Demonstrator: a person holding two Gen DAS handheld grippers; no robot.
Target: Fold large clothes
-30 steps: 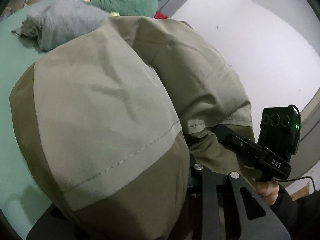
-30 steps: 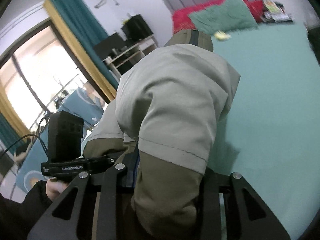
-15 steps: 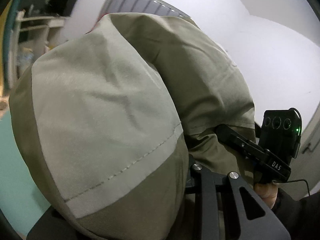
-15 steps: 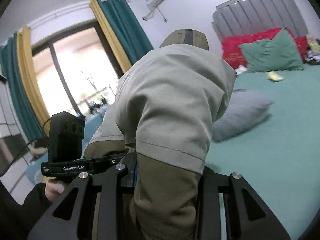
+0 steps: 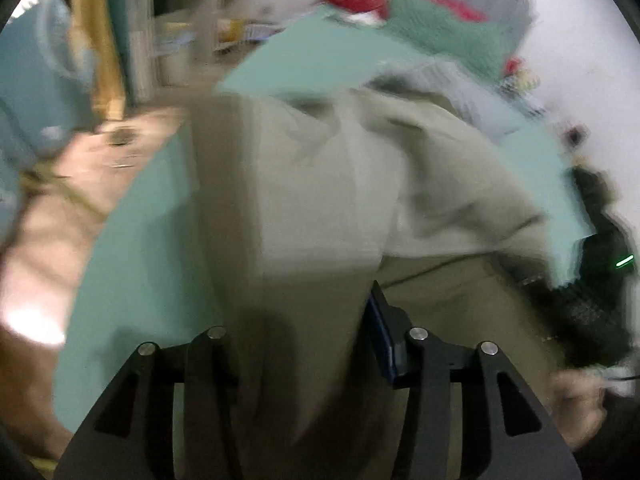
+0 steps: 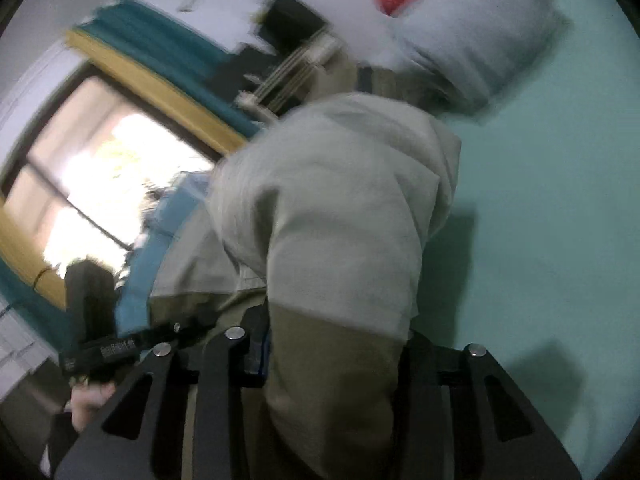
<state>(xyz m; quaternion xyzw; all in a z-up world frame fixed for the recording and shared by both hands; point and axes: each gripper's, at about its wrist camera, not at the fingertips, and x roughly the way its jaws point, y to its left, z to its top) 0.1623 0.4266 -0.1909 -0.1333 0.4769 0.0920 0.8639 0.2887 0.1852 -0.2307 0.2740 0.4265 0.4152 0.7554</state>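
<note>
Risk, early release: the jaws of both the left gripper (image 5: pixel 304 344) and the right gripper (image 6: pixel 332 344) are opening while the two-tone olive and pale khaki cotton garment (image 5: pixel 320 200) is between them. If the cloth slips out unevenly, I judge one end would land before the other and the fold would skew.
Risk, bunching: the fabric hangs in thick rolls over both sets of fingers. Dropped like this, it would likely settle as a heap and need spreading again.
Risk, bed edge: in the left view the cloth falls near the near edge of the mint-green bed sheet (image 5: pixel 132 280), with bare floor just beyond. A loose end could slide off.
Risk, neighbour: a crumpled grey garment (image 6: pixel 476 36) lies just behind the khaki one toward the head of the bed; the two could tangle.
Left tongs: partly wide and widening, dark olive hem between them; whether the pads press it is blurred.
Right tongs: narrower and widening, cloth draped over and between the fingers.
Garment look: pale upper panels, darker olive band below a stitched seam, matte, creased.
Garment place: hanging from both grippers over the sheet, its far part reaching the bed.
</note>
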